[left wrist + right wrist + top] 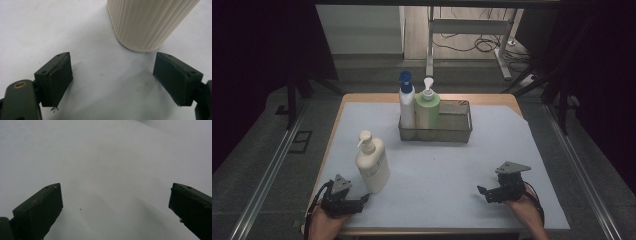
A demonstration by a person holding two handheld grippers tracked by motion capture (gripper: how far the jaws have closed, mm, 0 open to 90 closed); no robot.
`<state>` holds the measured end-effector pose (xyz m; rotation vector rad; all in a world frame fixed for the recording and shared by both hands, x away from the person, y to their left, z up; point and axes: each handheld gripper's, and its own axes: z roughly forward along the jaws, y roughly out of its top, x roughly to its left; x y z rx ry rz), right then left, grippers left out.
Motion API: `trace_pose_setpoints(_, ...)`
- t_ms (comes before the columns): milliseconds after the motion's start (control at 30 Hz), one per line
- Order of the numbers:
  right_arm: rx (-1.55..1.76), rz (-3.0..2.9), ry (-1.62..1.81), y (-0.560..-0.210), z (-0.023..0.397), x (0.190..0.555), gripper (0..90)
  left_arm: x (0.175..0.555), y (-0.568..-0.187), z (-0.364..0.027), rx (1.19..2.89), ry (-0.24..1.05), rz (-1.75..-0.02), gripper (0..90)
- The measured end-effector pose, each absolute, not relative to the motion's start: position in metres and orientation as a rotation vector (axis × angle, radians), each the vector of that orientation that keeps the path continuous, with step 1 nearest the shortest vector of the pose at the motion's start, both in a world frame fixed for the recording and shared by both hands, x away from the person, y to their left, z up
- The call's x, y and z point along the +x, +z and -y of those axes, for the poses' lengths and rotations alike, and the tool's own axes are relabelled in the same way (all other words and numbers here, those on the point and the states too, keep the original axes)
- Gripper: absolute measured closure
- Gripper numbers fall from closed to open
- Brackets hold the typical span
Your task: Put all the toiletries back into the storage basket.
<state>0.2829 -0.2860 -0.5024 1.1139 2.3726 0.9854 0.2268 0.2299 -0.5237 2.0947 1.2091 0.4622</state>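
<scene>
High view first: the left tool (357, 201) rests low on the pale surface (442, 165) at its near left corner, jaws spread, with the cream pump bottle (372, 164) standing upright just ahead of it and slightly to its right, close but apart from the jaw tips. The right tool (486, 192) sits at the near right of the surface, well apart from the bottle, its jaws pointing inward toward the left tool; from this height its opening is hard to judge. Far ahead of both tools stands a wire basket (457, 131) that holds a white bottle with a blue pump (407, 102) and, touching it, a green bottle with a white pump (427, 107), both upright in the basket's left end.

Left gripper view: the left tool (112, 68) has its two black jaws spread wide, nothing between them. The ribbed base of the cream pump bottle (147, 22) stands on the surface beyond the tips, ahead and nearer the right-hand jaw, not touching either one.

Right gripper view: the right tool (115, 187) is also spread wide, jaws at the two lower corners, with bare pale surface (110, 157) between and ahead of them; the picture is soft, so fine detail may be lost.
</scene>
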Motion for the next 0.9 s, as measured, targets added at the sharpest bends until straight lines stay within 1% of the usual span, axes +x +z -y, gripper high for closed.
trace_pose_setpoints(233,1.139,-2.408,0.946,-0.518,0.290,0.282,0.0,0.226,-0.521,-0.234,2.100,0.490,-1.225,16.1)
trace_pose_setpoints(367,1.149,-2.409,0.951,-0.520,0.291,0.282,0.0,0.227,-0.519,-0.239,2.079,0.492,-1.240,18.3)
trace_pose_setpoints(500,1.143,-2.402,0.952,-0.521,0.291,0.281,0.0,0.229,-0.517,-0.241,2.059,0.496,-1.254,22.7)
trace_pose_setpoints(667,1.144,-2.399,0.955,-0.522,0.291,0.281,0.0,0.236,-0.513,-0.242,2.020,0.487,-1.255,35.2)
trace_pose_setpoints(800,1.144,-2.398,0.957,-0.522,0.291,0.281,0.0,0.243,-0.512,-0.239,2.018,0.470,-1.244,48.8)
trace_pose_setpoints(833,1.144,-2.398,0.956,-0.522,0.291,0.281,0.0,0.244,-0.512,-0.237,2.019,0.454,-1.240,53.9)
trace_pose_setpoints(900,1.144,-2.398,0.957,-0.522,0.291,0.281,0.0,0.248,-0.511,-0.234,2.040,0.451,-1.229,61.0)
